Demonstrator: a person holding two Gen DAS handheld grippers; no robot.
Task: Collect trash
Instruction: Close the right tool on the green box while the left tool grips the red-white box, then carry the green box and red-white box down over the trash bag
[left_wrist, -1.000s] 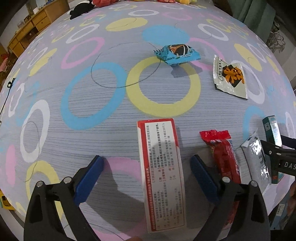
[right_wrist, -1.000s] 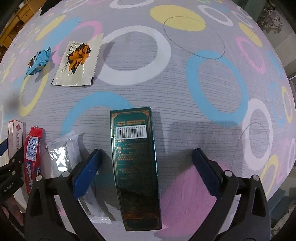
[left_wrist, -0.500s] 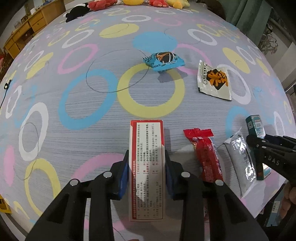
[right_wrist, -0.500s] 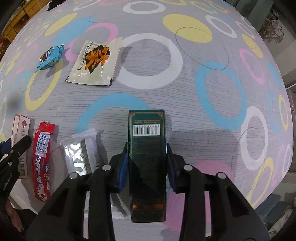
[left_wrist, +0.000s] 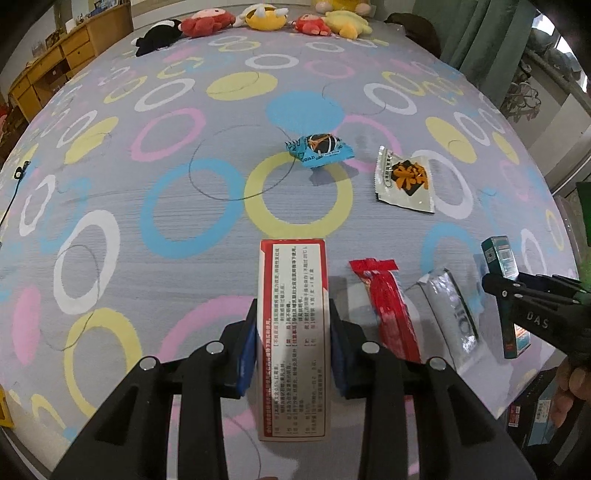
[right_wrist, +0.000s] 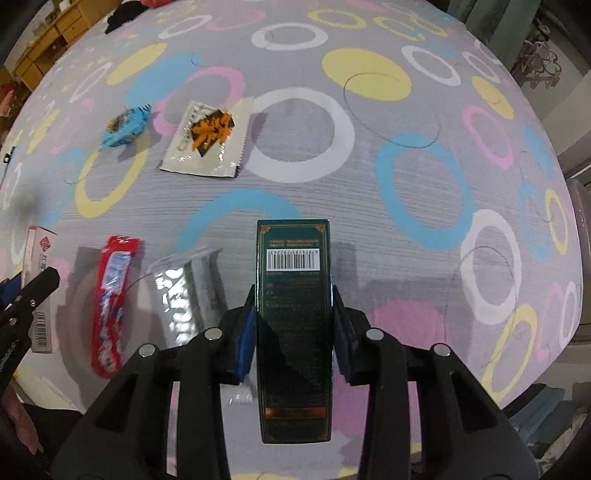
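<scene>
- Gripping a red-and-white box (left_wrist: 293, 332), the left gripper (left_wrist: 293, 343) has its blue pads pressed against the box's two long sides at the lower centre of the left wrist view; the box face carries red-bordered panels of small print.
- The right gripper (right_wrist: 294, 332) is likewise closed on a dark green box (right_wrist: 294, 325) at the lower centre of the right wrist view; this box shows a gold border and a white barcode label near its far end.
- Whether either box is lifted clear of the bed cover (left_wrist: 110, 192) cannot be told.
- Loose items on the ringed grey cover, left wrist view: a red wrapper (left_wrist: 388, 306) just right of the red-and-white box, a silver foil packet (left_wrist: 452, 314) beside that, a blue snack packet (left_wrist: 319, 149) at upper centre, and a white sachet with orange print (left_wrist: 404, 181) to its right.
- The left wrist view alone shows a row of plush toys (left_wrist: 258, 18) along the top edge, a wooden dresser (left_wrist: 55, 62) at upper left, a green curtain (left_wrist: 487, 33) at upper right, and the right gripper with its green box from the side at the right edge.
- The right wrist view alone shows the barcode face of the green box, the blue lettering on the red wrapper, and the tip of the left gripper at the left edge with the red-and-white box's end panel.
</scene>
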